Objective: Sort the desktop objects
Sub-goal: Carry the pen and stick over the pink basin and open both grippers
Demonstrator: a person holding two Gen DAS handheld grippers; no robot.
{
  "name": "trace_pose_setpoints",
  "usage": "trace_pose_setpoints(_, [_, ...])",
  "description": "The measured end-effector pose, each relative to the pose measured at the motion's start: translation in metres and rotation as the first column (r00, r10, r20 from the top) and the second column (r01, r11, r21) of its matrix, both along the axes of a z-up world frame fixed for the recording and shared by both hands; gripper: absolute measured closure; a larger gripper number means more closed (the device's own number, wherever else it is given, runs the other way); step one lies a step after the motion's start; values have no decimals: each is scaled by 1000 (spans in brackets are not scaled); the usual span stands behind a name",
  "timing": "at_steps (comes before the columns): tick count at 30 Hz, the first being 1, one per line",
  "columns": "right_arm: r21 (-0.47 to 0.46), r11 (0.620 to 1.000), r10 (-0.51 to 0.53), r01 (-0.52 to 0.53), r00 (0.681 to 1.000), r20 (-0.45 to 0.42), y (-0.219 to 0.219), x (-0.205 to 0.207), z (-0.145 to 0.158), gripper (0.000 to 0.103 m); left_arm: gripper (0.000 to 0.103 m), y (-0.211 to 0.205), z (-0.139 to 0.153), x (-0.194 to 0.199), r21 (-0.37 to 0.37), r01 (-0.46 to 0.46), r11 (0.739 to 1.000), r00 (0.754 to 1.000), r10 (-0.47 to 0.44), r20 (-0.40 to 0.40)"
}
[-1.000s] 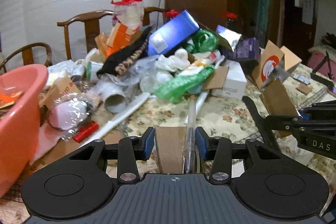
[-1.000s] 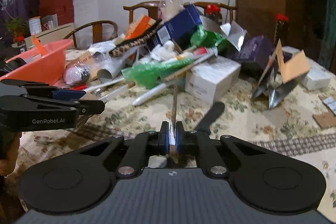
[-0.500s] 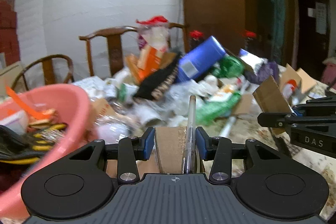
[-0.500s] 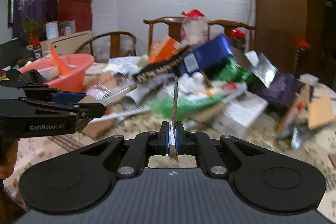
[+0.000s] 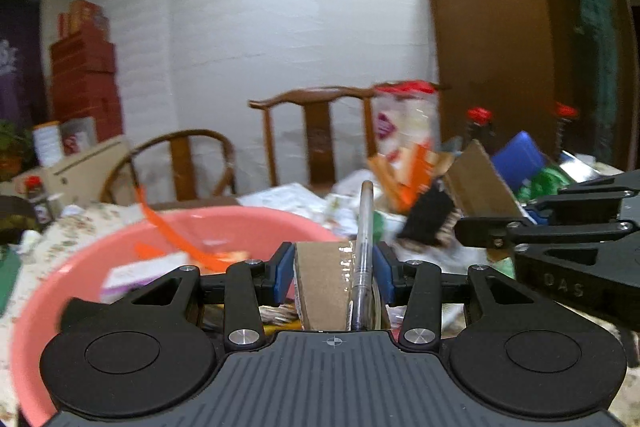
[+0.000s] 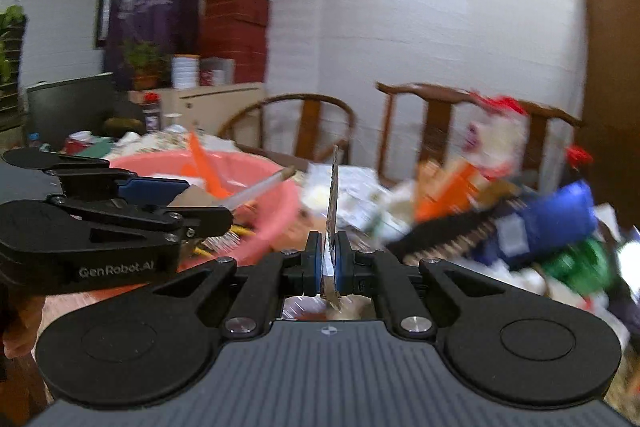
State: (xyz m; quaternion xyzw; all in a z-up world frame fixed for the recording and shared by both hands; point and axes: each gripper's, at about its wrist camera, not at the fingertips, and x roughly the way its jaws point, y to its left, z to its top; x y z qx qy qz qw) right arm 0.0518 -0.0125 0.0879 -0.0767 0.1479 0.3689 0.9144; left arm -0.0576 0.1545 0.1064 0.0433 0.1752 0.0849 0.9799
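My left gripper [image 5: 332, 267] is shut on a folded cardboard piece [image 5: 320, 279] and a clear pen [image 5: 362, 227] together, held above the near rim of the pink basin [image 5: 60, 291]. My right gripper [image 6: 329, 263] is shut on a thin cardboard piece [image 6: 332, 203] held edge-on and upright. That cardboard piece shows in the left wrist view [image 5: 478, 183], to the right of my left gripper. The left gripper appears in the right wrist view [image 6: 120, 219] at left, over the basin [image 6: 276, 195], with the pen [image 6: 260, 189] sticking out.
The basin holds orange scraps [image 5: 176, 235] and paper. A clutter pile with a blue box [image 6: 556, 219], a green bag [image 6: 580, 263] and a black item [image 5: 430, 215] lies to the right. Wooden chairs [image 5: 316, 131] stand behind the table.
Both grippers have swung left and risen from the clutter pile toward the pink basin, each still holding its load. The basin now fills the lower left of the left wrist view.
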Motion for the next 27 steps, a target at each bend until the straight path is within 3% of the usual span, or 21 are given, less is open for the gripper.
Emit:
trace_pose_setpoints(11, [6,988,152,-152,988,4,83,7,16,96,60,58,16,-12,21,-141,990,990,141,14])
trace_pose_setpoints(24, [-85,972,207,-217,971,-115,160,37,-18,95,59,109,-7,2,-5,-284,959,958,284,-52])
trace_pose_setpoints(27, [-126,971,189,-205,973,-131,171,41,-25,85,59,115,-13,3,-19,-310,950,949,308,-72])
